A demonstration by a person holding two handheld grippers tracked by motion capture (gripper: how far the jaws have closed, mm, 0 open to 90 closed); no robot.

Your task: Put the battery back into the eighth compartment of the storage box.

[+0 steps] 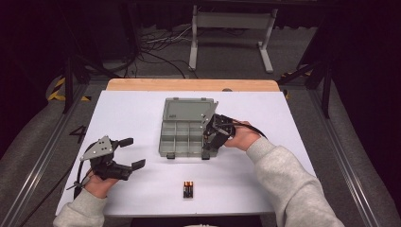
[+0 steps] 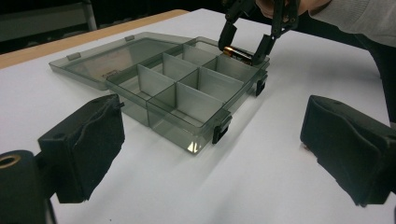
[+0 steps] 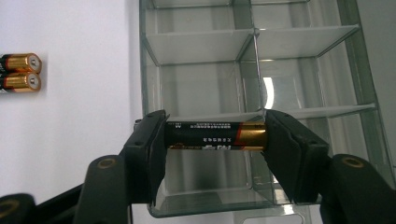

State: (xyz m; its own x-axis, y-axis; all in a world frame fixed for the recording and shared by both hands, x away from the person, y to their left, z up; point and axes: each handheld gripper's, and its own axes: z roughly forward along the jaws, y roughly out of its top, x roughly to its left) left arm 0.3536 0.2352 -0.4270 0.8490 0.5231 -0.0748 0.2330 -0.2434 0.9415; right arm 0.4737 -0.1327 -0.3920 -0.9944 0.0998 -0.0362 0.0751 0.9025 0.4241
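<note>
Lowering from the high view, the right gripper (image 1: 211, 137) hangs over the organizer box (image 1: 185, 126); the left gripper view shows the left gripper (image 2: 210, 154) spread empty, while the right gripper view shows the battery (image 3: 215, 136) pinched end-to-end above a near compartment, best kept level and released low.

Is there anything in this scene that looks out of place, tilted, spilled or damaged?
Nothing stands out. The organizer box sits flat with its lid open, the right gripper holds one battery end to end over it, two batteries lie side by side on the table, and the left gripper is open.
</note>
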